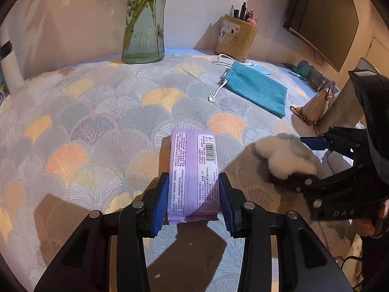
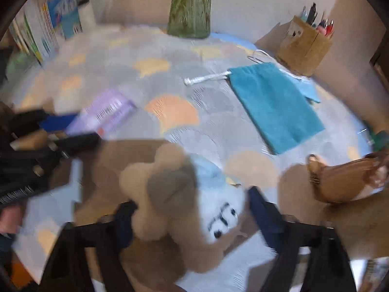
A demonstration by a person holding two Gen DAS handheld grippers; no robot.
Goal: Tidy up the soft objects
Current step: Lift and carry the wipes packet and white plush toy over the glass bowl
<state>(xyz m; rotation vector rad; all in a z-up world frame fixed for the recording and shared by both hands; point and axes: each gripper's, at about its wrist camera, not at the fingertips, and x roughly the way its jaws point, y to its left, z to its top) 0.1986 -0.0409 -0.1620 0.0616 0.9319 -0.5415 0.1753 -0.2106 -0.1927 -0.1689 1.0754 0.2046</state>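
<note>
Here your left gripper (image 1: 194, 200) tilts steeply down toward the patterned tablecloth (image 1: 102, 112), and its blue pads sit flat against both long sides of the purple wipes pack (image 1: 193, 172), so the jaws are narrowed onto it and gripping. The pack stands on its edge, barcode side up, its far end pointing toward the back of the table.

Your right gripper (image 2: 192, 209) also pitches down, coming in from the right side in the left wrist view. The fluffy plush toy (image 2: 180, 194) lies between its fingers, cream and brown with a white face and dark stitched features. The picture there is smeared, and the right-hand finger seems to stand just off the fur, so I cannot tell whether the pads are pressing on the toy. Part of your hand (image 1: 364, 226) shows behind that gripper.

The teal drawstring pouch (image 1: 255, 91) lies flat on the cloth, well apart from both grippers, its white cord trailing toward the middle of the table. Near the right edge a tan handbag (image 1: 316, 104) lies on its side. At the back wall stand a green glass vase (image 1: 144, 22) with stems in it and a cardboard pen holder (image 1: 235, 36), just behind the pouch
</note>
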